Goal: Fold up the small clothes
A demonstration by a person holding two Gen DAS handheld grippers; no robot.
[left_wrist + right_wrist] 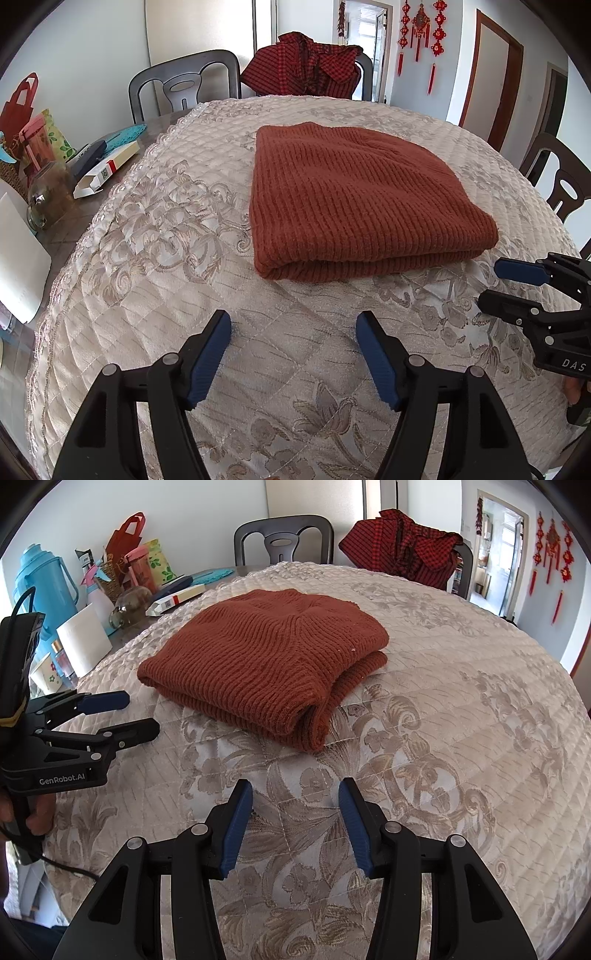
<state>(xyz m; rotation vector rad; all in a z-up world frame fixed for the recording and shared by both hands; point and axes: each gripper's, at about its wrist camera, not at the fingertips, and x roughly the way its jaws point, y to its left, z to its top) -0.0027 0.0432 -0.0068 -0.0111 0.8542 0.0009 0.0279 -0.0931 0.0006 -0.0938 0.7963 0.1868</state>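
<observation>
Left wrist view: the folded rust-brown knit sweater (354, 195) lies flat on the quilted cream cloth (155, 266) that covers the counter (162, 123), just past the picture's middle toward 12 o'clock, its doubled fold edge facing the camera and its layers stacked evenly. From the sweater toward 6 o'clock, the left hand-held gripper (293, 325) hangs over bare cloth, its blue-padded fingers spread wide with nothing between them and well short of the knit. At 3 o'clock the right hand-held gripper (487, 284) reaches in from the picture's edge, its jaws also apart and empty, near the sweater's closest corner but not touching it. In the right wrist view the sweater (266, 657) sits toward 11 o'clock from the centre, open ends of its layers turned toward the camera; the right hand-held gripper (295, 794) is parted over the floral pattern at 6 o'clock, and the left hand-held gripper (142, 714) shows at 9 o'clock with fingers separated, held by a hand (38, 812) low on that side. Farther out, at 10 o'clock on the uncovered strip of counter, stand a glass jar (48, 192), a long white carton (107, 170), a roll of paper (84, 637) and a blue thermos jug (40, 579). Beyond the far rim, a red checked garment (306, 66) hangs over a chair (184, 83) back at 12 o'clock.
</observation>
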